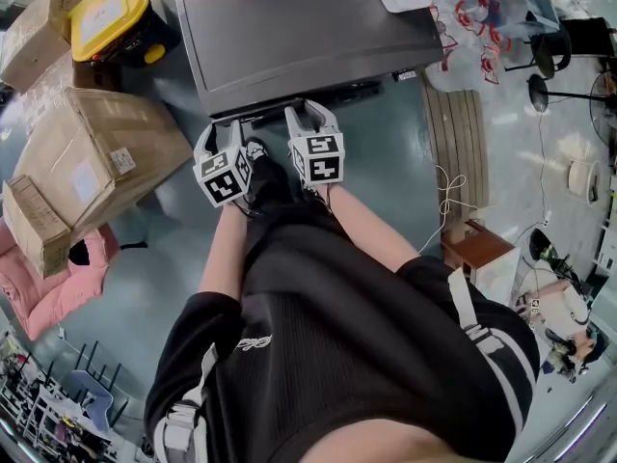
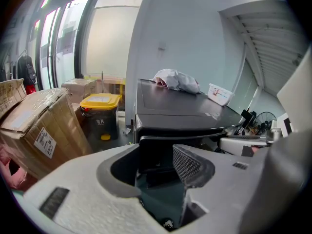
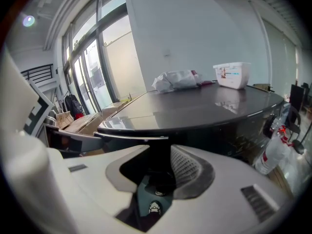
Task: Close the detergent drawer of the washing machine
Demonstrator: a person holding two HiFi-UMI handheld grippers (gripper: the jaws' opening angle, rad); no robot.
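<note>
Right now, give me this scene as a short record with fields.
Machine: dark washing machine, directly in front of the person
Drawer: detergent drawer appears to jut out at the top front edge, not yet pushed in
Left gripper: open, nothing between the jaws, aimed at the machine front
Right gripper: open, nothing between the jaws, beside the left one
On top: white cloth bundle, white tub
Left of machine: cardboard box, yellow-lidded bin

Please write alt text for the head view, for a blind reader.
Seen from above, a person holds the left gripper and right gripper side by side at the front of a dark washing machine. Cardboard boxes lie to its left.
</note>
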